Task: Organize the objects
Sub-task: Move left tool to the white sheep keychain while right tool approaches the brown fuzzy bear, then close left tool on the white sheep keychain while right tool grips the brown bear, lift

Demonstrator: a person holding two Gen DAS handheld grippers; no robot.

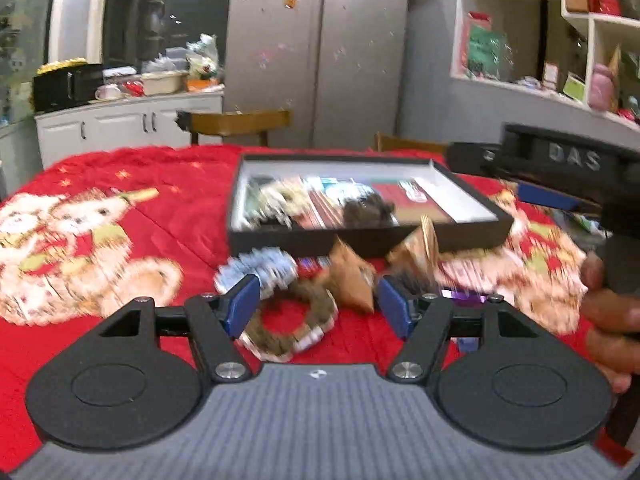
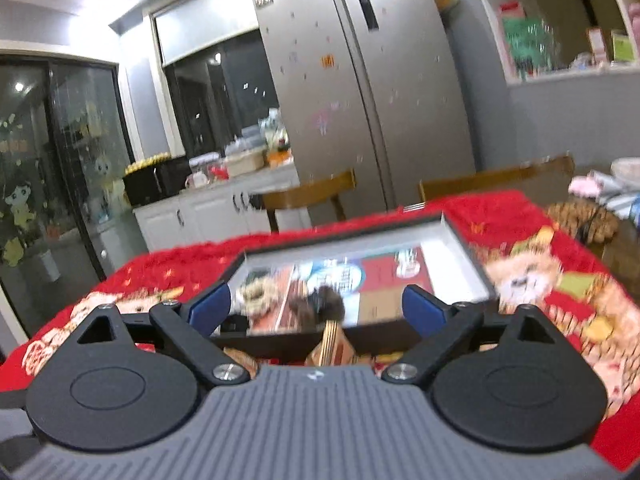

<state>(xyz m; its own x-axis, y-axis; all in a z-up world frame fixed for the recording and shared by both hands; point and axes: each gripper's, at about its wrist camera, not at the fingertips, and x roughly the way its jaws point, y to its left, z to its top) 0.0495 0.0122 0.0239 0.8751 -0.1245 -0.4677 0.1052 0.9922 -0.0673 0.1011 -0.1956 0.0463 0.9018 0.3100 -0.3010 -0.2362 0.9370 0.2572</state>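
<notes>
My left gripper (image 1: 314,304) has its jaws spread wide, holding nothing, low over the red blanket (image 1: 120,248). Between and just ahead of my blue fingertips (image 1: 242,304) lies a brown and white hair tie (image 1: 294,330), a loop lying flat on the cloth. Just beyond my left fingertip sits a pale blue hair tie (image 1: 260,270), and ahead toward the right fingertip are tan pieces (image 1: 352,276) I cannot make out through the blur. Past all of them stands the black box (image 1: 472,230), open, with a white inner wall and blurred things inside. My right gripper (image 2: 316,308) is also spread and empty, hovering at the near edge of that box (image 2: 464,240). Between its jaws I see a dark furry thing (image 2: 324,304) inside the box, and a tan piece (image 2: 330,344) leaning just outside the near wall.
</notes>
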